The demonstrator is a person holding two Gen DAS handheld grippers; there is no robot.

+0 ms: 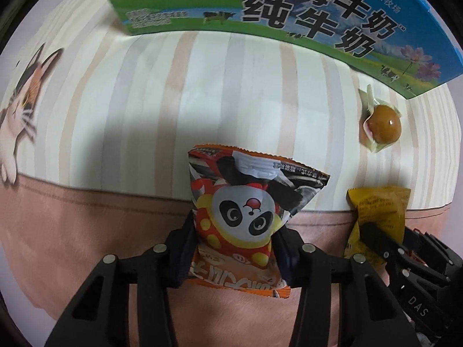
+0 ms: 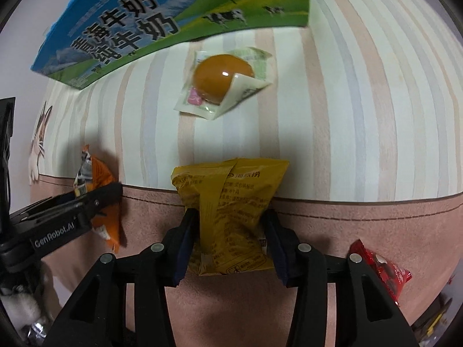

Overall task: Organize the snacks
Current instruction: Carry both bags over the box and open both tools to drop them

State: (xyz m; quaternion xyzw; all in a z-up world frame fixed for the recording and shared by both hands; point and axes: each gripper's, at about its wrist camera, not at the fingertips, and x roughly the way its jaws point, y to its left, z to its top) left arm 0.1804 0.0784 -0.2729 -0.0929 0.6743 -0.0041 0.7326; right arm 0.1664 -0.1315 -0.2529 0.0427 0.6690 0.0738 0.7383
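Observation:
My left gripper [image 1: 235, 228] is shut on an orange snack packet with a panda on it [image 1: 246, 190], its pads pressing both sides; the packet hangs over the striped cloth. My right gripper [image 2: 230, 219] is shut on a yellow snack packet [image 2: 231, 185] in the same way. The two grippers are side by side: the right gripper's finger [image 1: 376, 234] and the yellow packet [image 1: 379, 205] show at the left wrist view's right edge. The left gripper [image 2: 107, 196] with the orange packet [image 2: 101, 173] shows at the right wrist view's left.
A blue and green milk carton box [image 1: 289, 14] stands at the far side of the striped cloth [image 1: 202, 92]. A brown egg in a clear wrapper [image 2: 222, 75] lies in front of it. A red packet [image 2: 382, 271] lies near the right gripper on the pink border.

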